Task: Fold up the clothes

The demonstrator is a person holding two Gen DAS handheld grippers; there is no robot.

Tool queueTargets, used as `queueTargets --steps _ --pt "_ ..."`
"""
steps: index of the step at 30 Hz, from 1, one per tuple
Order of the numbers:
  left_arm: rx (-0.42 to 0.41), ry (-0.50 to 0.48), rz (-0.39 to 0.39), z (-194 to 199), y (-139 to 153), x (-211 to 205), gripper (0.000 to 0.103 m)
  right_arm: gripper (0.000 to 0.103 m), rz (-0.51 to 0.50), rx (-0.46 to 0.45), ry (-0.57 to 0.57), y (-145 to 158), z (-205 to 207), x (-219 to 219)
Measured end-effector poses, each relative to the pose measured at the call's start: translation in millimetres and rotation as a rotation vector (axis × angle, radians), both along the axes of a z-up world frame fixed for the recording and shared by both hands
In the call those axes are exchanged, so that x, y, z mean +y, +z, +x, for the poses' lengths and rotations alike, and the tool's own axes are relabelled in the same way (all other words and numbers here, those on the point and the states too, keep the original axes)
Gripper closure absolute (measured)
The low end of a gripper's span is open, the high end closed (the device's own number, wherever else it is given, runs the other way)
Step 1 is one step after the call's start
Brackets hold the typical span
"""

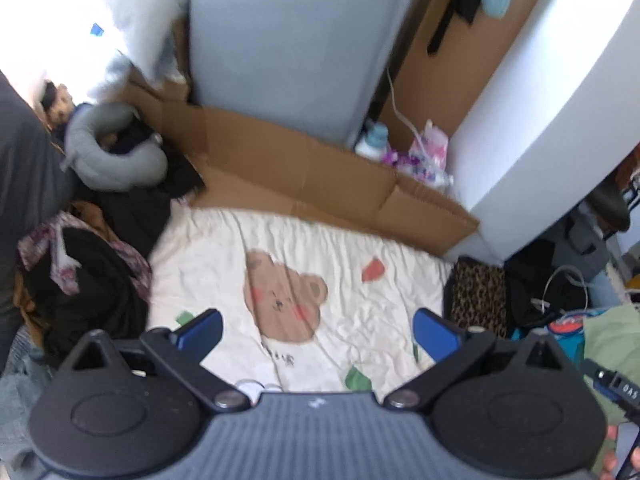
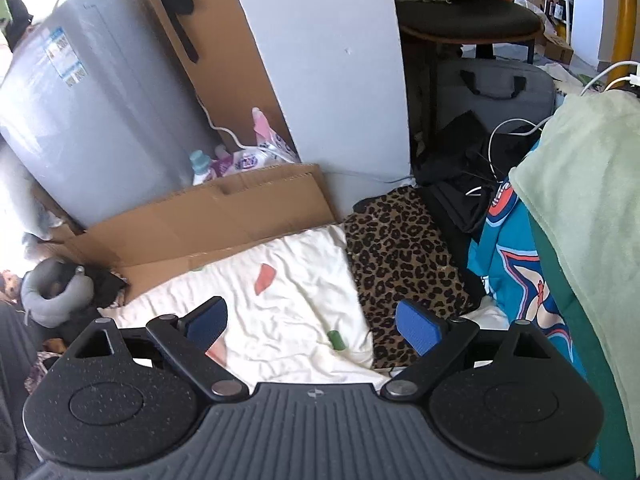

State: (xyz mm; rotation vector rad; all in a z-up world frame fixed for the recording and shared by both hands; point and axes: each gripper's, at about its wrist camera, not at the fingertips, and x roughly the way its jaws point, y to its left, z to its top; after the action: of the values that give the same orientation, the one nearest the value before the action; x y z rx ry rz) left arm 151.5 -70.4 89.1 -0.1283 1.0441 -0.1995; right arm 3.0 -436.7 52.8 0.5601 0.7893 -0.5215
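Observation:
A cream bed sheet (image 1: 344, 300) printed with a brown bear (image 1: 282, 296) lies spread out, also in the right wrist view as the sheet (image 2: 280, 300). A heap of dark clothes (image 1: 88, 280) sits at its left edge. A leopard-print garment (image 2: 404, 256) lies folded at the sheet's right edge, seen too as the leopard cloth (image 1: 478, 296). A teal printed garment (image 2: 516, 264) and a pale green blanket (image 2: 588, 208) hang at far right. My left gripper (image 1: 318, 332) hovers open above the bear. My right gripper (image 2: 312, 326) is open above the sheet, its right finger over the leopard cloth.
Flattened cardboard (image 1: 304, 176) lines the far edge of the sheet, backed by a grey appliance (image 1: 288, 40) and a white pillar (image 2: 332, 64). A grey neck pillow (image 1: 116, 152) lies at left. Black bags and cables (image 2: 468, 172) sit right, below a chair (image 2: 472, 20).

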Motion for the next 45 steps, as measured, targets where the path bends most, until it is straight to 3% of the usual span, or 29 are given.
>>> queueTargets --steps 7,14,23,34,45 --pt "-0.048 0.027 -0.014 -30.0 36.8 37.9 0.001 0.008 0.010 -0.064 0.067 39.0 -5.0 34.2" --pt "-0.013 0.065 -0.039 -69.8 26.8 72.3 0.001 0.008 -0.019 -0.084 0.118 64.8 -14.9 72.3" --pt "-0.009 0.105 -0.045 -105.9 27.4 99.4 0.001 0.008 -0.039 -0.088 0.154 75.3 -34.7 103.0" --pt "-0.046 0.112 -0.059 -144.2 45.1 98.4 0.001 0.008 -0.053 -0.119 0.218 87.9 -58.4 129.7" --pt "-0.089 0.096 -0.045 -167.5 43.8 92.3 0.001 0.003 -0.075 -0.090 0.248 74.0 -58.9 145.0"
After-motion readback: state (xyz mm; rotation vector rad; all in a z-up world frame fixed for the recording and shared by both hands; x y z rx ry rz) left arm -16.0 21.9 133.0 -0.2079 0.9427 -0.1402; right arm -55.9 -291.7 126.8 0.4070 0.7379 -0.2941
